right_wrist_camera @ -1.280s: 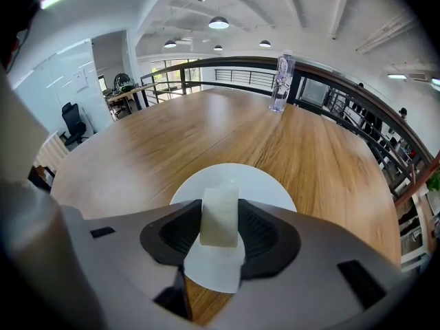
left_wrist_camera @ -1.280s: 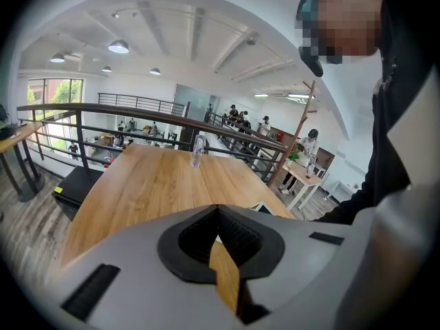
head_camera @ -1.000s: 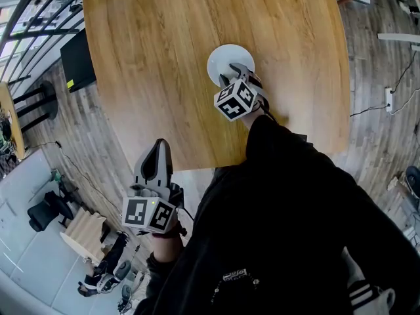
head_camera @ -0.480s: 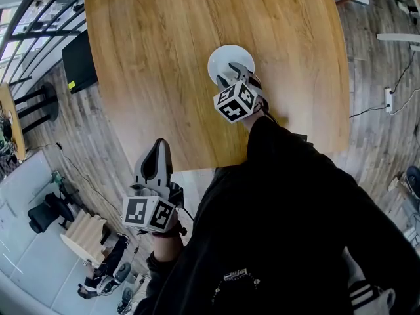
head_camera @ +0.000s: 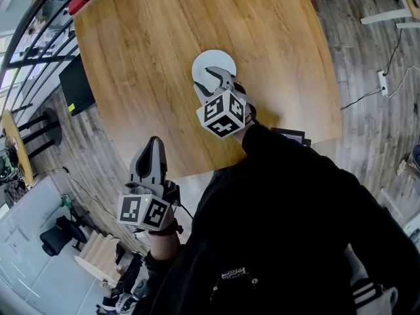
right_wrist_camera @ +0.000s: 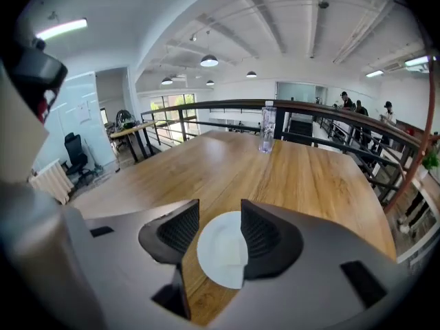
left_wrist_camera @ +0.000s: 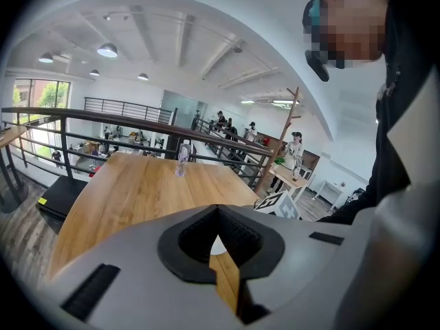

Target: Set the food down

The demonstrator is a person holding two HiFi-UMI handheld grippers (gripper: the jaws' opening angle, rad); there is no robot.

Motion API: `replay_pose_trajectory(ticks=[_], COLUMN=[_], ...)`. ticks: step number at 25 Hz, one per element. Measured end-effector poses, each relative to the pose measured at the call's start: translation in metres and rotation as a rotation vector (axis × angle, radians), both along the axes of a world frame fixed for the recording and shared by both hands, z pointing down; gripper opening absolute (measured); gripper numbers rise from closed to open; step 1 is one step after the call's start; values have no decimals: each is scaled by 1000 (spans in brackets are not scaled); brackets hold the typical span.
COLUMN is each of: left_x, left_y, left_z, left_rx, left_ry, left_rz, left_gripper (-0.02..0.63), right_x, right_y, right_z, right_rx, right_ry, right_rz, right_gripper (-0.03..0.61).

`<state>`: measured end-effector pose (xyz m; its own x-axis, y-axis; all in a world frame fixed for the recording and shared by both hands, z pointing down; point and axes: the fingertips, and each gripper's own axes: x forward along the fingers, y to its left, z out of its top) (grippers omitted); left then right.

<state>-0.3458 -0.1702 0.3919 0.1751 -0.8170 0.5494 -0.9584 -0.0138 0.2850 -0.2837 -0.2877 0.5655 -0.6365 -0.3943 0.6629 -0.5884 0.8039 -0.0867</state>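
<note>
White plate (head_camera: pixel 211 59) lies flat on bench (head_camera: pixel 144 64), upper centre of the head view; no food visible on it. Right gripper (head_camera: pixel 216 77) hovers at its near rim, jaws released and wide apart. Left gripper (head_camera: pixel 155 144) lower left, jaws clenched, empty. Best to draw the right away cleanly, without nudging the rim.

Wooden table (head_camera: pixel 151 58), top mostly bare. Clear bottle (right_wrist_camera: pixel 267 130) upright at far edge, near its middle. Small dark flat device (head_camera: pixel 289 135) at near edge, toward right corner; kind unclear. Black flat panel (head_camera: pixel 77 84) on plank floor (head_camera: pixel 367 38) beside left edge. Dark railing (right_wrist_camera: pixel 206 108) runs just behind far edge. Cable (head_camera: pixel 367 94) trails over floor right of table to white socket block (head_camera: pixel 382 81). Office chair (right_wrist_camera: pixel 74 158) well off past left edge. Pendant lamps (right_wrist_camera: pixel 209 61) lit overhead. People (right_wrist_camera: pixel 347 102) stand beyond railing, far off.
</note>
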Motion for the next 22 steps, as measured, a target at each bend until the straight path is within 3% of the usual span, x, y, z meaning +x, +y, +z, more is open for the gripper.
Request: replay_pose_trajectory(ticks=[4,11,15,22], left_x=[11,15,28,59], left_y=[-10,-30,-35,-48], left_z=[-11,-24,-35,-67], left_rx=[31,87,122,230], left_ry=[8,67,92,129], left_rz=[47,69,111,223], left_gripper=[-2,-2,-2,-2], right_x=[-2,17,25,26], right_y=[20,38,57,94], right_z=[-59,-160,-176,-228], right_rx=[-61,28,-12,0], right_ry=[-159,-384,-429,-531], right_rz=[27,43,-10,-158], right_gripper=[198,94,27,18])
